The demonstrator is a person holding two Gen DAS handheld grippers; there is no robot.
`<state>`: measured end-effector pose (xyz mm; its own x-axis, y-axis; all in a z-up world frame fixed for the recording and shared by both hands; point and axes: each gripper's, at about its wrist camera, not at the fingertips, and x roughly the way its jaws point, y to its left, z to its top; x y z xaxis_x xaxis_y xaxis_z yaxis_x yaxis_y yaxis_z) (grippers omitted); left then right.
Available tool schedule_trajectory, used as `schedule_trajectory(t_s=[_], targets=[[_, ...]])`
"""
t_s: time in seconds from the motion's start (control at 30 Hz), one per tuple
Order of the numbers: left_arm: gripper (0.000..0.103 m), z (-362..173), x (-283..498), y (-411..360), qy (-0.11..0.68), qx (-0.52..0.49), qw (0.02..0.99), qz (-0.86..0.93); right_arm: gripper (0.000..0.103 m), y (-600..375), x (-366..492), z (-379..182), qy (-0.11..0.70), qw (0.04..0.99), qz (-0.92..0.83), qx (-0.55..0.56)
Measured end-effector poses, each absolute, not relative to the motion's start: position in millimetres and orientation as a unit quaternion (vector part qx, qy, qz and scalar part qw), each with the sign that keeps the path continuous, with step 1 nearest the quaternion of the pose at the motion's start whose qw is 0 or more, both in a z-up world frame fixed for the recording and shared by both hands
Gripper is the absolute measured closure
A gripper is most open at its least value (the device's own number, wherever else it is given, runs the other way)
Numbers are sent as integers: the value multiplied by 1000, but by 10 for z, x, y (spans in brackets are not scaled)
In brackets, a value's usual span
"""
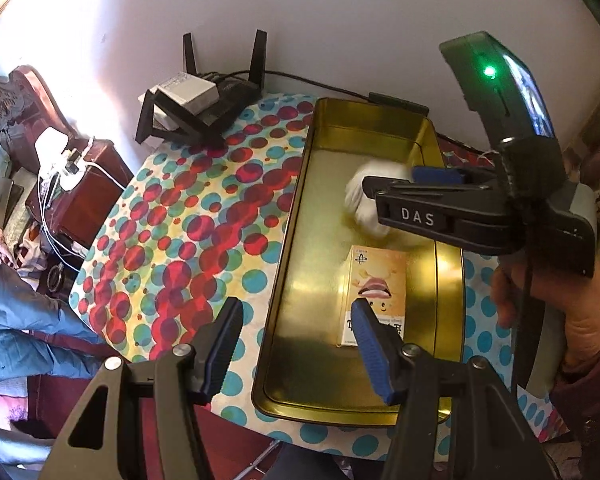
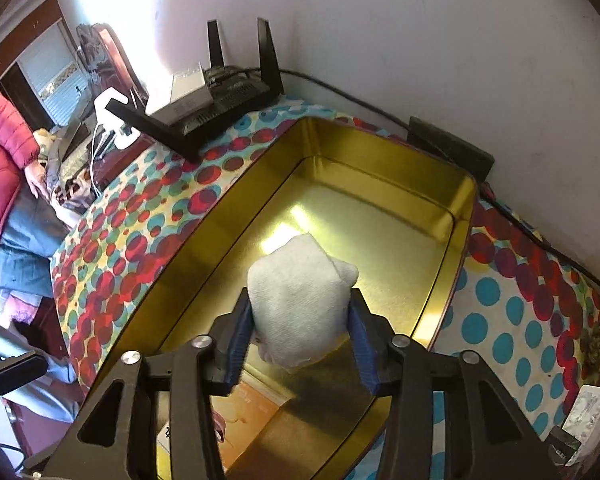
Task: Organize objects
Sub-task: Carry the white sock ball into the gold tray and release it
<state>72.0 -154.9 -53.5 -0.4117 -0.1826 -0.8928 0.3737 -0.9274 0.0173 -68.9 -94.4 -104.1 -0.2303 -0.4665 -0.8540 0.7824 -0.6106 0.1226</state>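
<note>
A gold tin tray (image 1: pixel 300 216) lies on the polka-dot tablecloth; it also shows in the right wrist view (image 2: pixel 384 152). My right gripper (image 2: pixel 300 332) is shut on a white rolled cloth (image 2: pixel 300 300) and holds it over the tray's middle; the gripper (image 1: pixel 380 196) and the cloth (image 1: pixel 358 188) show in the left wrist view. An orange carton (image 1: pixel 374 288) lies flat in the tray's near end, partly seen in the right wrist view (image 2: pixel 244 412). My left gripper (image 1: pixel 296 340) is open and empty over the tray's near left rim.
A black router (image 1: pixel 204 104) with a white box on it stands at the table's back, against the wall. A black adapter (image 2: pixel 452 148) and cable lie behind the tray. Small packets (image 2: pixel 584 408) lie at the table's right edge. A person sits at left.
</note>
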Motion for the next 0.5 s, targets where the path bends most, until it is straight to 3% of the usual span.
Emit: schedule_trajectory(t_s=[0.07, 0.13, 0.5], targets=[[45, -517, 704, -1521, 85, 514, 165, -838, 42, -918, -688, -997, 165, 406, -773, 458], [45, -507, 688, -1490, 78, 513, 161, -840, 24, -879, -673, -934, 164, 403, -783, 444], [45, -429, 607, -1338, 71, 500, 127, -854, 22, -463, -627, -638, 129, 396, -809, 414]])
